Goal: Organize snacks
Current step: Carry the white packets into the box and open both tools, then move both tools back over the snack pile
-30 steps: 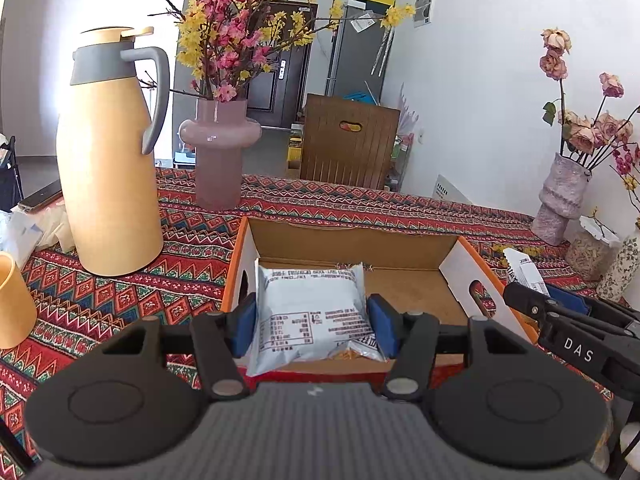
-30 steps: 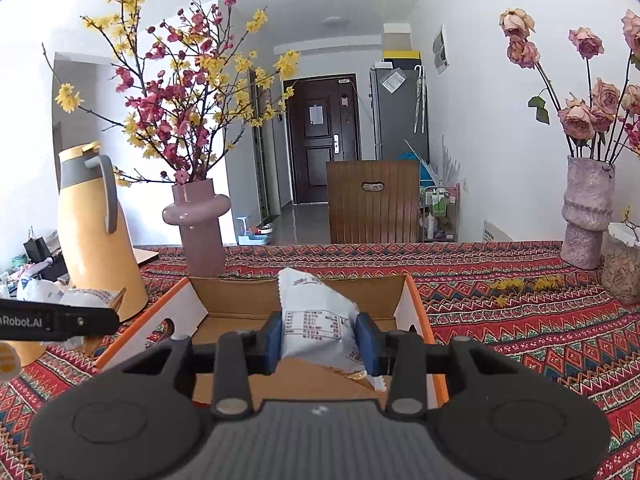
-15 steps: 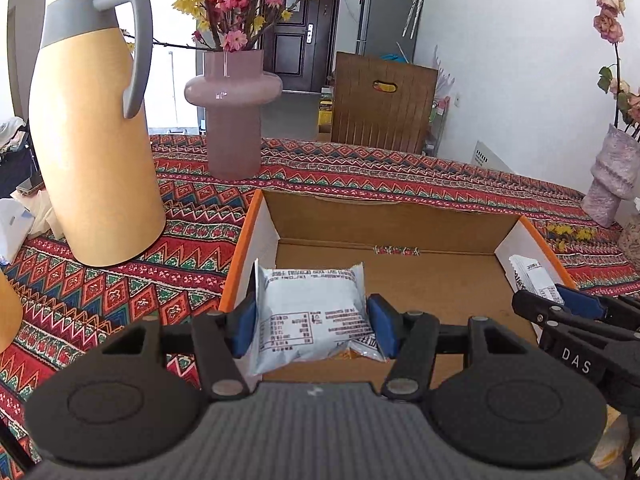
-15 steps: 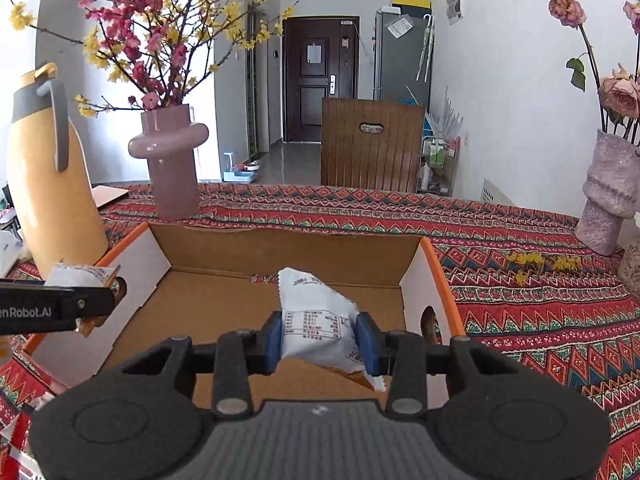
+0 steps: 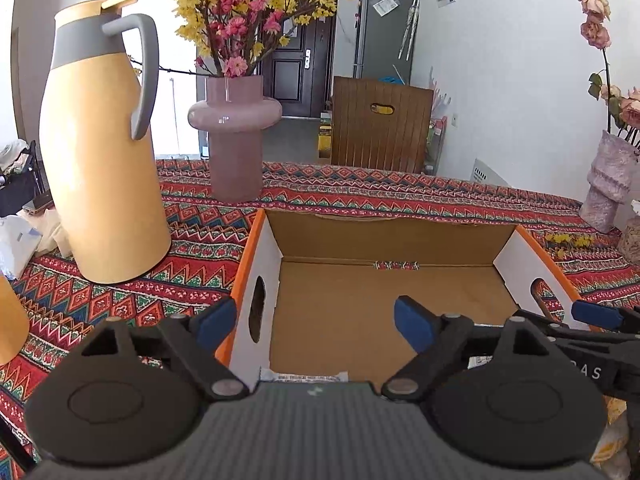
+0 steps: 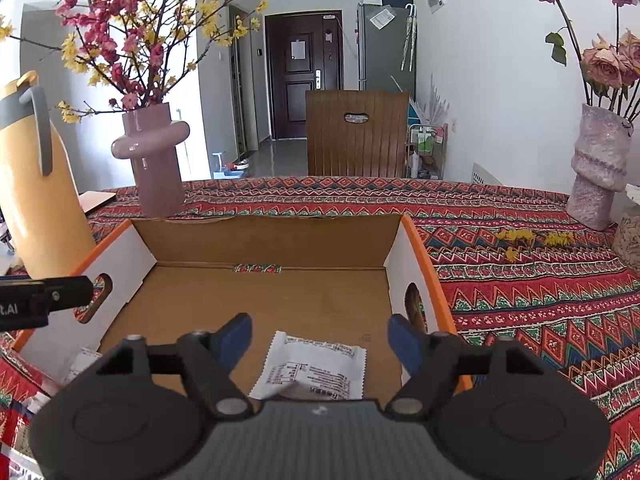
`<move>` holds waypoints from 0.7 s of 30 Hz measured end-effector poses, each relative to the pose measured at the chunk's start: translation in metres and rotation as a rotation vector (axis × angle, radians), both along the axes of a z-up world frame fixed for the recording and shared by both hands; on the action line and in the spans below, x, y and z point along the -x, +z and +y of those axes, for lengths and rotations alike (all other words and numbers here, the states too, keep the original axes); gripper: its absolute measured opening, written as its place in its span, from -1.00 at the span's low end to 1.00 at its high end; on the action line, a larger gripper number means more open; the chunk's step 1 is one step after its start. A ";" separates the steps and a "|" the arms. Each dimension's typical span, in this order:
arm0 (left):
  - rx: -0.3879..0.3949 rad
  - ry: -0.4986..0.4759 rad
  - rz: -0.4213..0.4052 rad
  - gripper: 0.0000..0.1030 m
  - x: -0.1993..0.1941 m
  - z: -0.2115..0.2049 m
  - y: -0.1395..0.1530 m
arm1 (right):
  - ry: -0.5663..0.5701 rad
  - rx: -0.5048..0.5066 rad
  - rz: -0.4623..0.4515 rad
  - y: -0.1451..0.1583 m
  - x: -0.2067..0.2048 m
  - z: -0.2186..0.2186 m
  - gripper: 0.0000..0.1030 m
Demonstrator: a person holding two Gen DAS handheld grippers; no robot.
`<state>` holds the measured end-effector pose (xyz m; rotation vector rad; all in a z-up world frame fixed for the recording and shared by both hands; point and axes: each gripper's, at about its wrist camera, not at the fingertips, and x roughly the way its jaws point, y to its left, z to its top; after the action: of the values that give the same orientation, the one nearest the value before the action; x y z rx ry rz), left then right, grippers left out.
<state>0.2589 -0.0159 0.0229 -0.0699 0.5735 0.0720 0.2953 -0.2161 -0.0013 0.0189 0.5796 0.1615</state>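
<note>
- Standing wide apart after just opening, the jaws of the left gripper [image 5: 310, 322] and right gripper [image 6: 320, 338] hold nothing.
- Patterned tablecloth [image 6: 540, 292] carries the cardboard box [image 6: 272, 240], a yellow jug [image 5: 100, 160] and a pink vase [image 5: 236, 136].
- One snack packet [image 6: 312, 372] lies on the box floor below the right gripper; another packet's edge [image 5: 306, 377] shows under the left.

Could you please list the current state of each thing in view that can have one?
Left gripper: open, jaws just opened, nothing held.
Right gripper: open, jaws just opened, packet below it released.
Cardboard box: open-topped, upright on the table.
Right snack packet: lying flat on the box floor.
Left snack packet: in the box, mostly hidden.
Yellow jug: upright, lid closed.
Pink vase: upright, holding flowers.
</note>
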 end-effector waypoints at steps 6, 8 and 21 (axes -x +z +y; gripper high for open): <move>0.019 0.001 -0.052 1.00 0.019 0.004 0.008 | -0.012 -0.039 -0.066 0.010 0.028 -0.016 1.00; 0.027 -0.001 -0.067 1.00 0.027 0.005 0.010 | -0.010 -0.043 -0.091 0.014 0.040 -0.018 1.00; 0.038 -0.018 -0.163 1.00 0.096 0.014 0.005 | 0.017 -0.061 -0.188 0.021 0.121 -0.034 1.00</move>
<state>0.1627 -0.0014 0.0282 -0.1068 0.4127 0.0369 0.1740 -0.2499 0.0201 0.0572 0.3872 0.1947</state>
